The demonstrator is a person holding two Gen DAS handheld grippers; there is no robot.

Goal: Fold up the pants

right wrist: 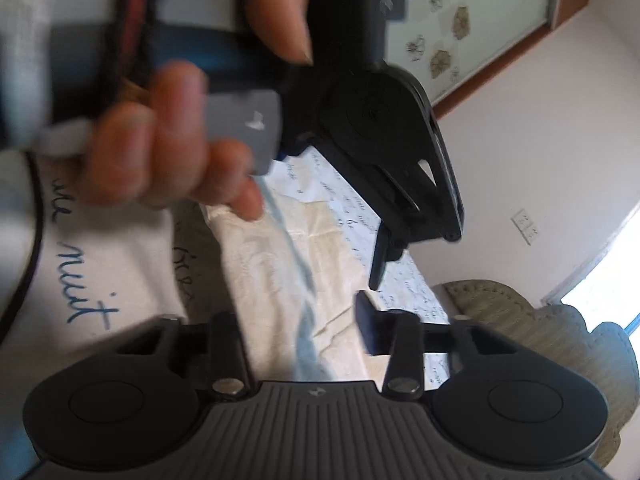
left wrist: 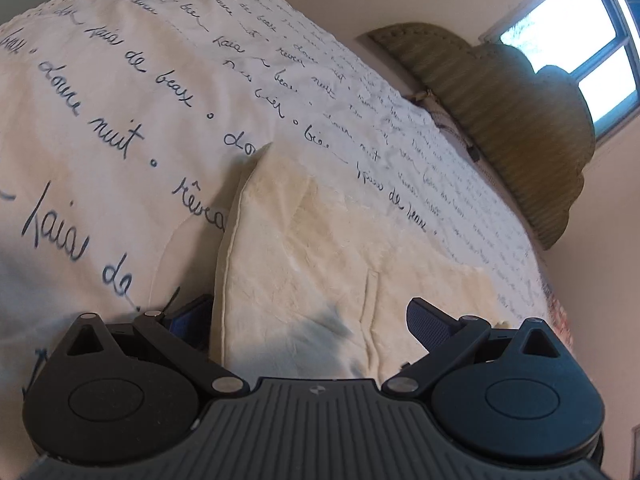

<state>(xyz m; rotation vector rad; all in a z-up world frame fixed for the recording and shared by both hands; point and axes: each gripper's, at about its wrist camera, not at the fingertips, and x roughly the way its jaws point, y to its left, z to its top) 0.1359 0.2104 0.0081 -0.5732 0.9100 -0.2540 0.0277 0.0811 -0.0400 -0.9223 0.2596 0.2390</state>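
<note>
Cream pants [left wrist: 320, 248] lie folded on a white bedspread with blue handwriting [left wrist: 120, 92]. My left gripper [left wrist: 308, 320] is open, its jaws wide apart on either side of the near end of the pants, just above the cloth. In the right wrist view the pants [right wrist: 276, 264] lie crumpled below. My right gripper [right wrist: 304, 332] is open over them; its left finger is hidden behind the cloth. The left gripper [right wrist: 380, 272] and the hand holding it [right wrist: 160, 152] hang close above the pants.
An olive ribbed headboard or cushion [left wrist: 520, 128] stands at the far edge of the bed, also in the right wrist view [right wrist: 540, 320]. A bright window [left wrist: 580, 52] is behind it. A wardrobe with flower decor [right wrist: 448, 32] stands against the wall.
</note>
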